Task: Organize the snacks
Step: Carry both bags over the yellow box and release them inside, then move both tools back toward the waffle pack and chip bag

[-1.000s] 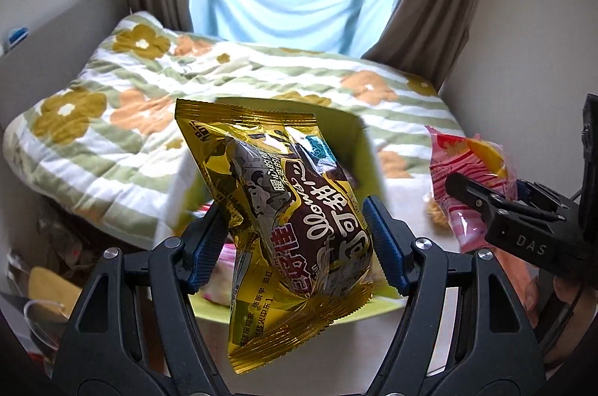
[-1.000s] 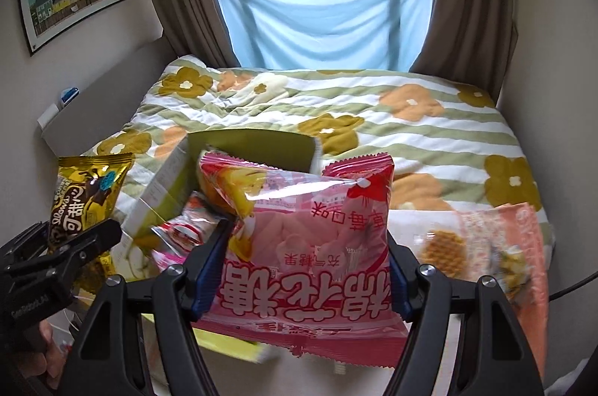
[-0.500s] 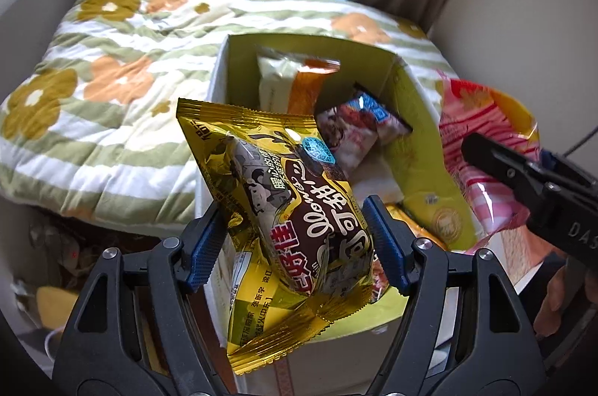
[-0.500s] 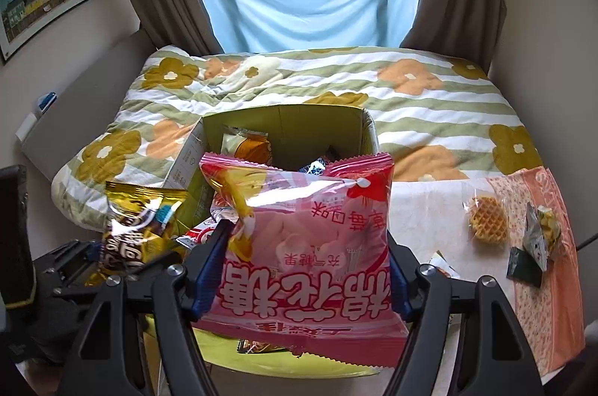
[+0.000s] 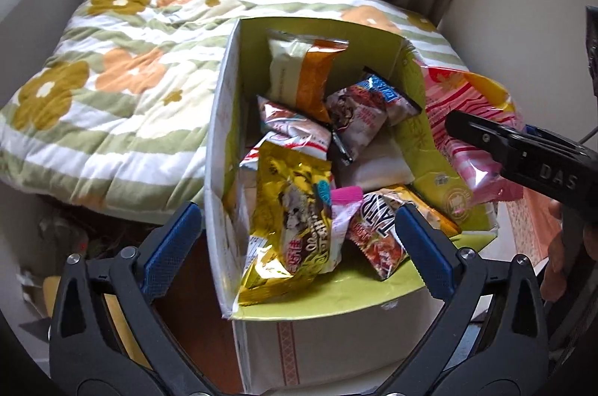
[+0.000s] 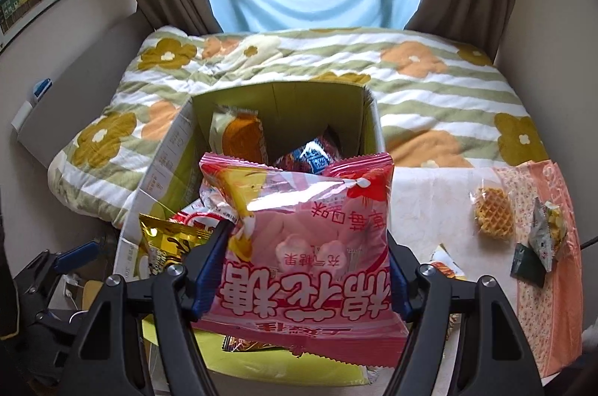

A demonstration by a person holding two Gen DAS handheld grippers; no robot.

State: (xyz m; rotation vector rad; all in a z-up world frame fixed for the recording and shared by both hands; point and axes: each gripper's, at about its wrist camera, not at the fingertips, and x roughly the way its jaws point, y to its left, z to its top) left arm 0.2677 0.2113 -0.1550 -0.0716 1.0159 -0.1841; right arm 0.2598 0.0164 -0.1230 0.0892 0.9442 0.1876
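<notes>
A cardboard box [image 5: 336,33] with a green inside stands open at the foot of the bed and holds several snack packets. My left gripper [image 5: 298,213] hangs over its near left corner with its jaws opening wide. The gold chocolate bag [image 5: 287,220] lies loose in the box below them, touched by neither pad. My right gripper [image 6: 308,235] is shut on a pink marshmallow bag [image 6: 310,228], held over the box's [image 6: 299,104] near right side. In the left wrist view that pink bag [image 5: 471,119] shows past the box's right wall.
A quilt [image 5: 112,78] with orange and yellow flowers covers the bed behind the box. Right of the box, on a white and orange cloth, lie a waffle packet [image 6: 491,218] and two small packets [image 6: 545,239]. Curtains and a blue sheet hang at the far window.
My left gripper has opened and the gold bag has dropped from it into the box. Both grippers have come lower and closer over the box. The right one still holds the pink bag.
</notes>
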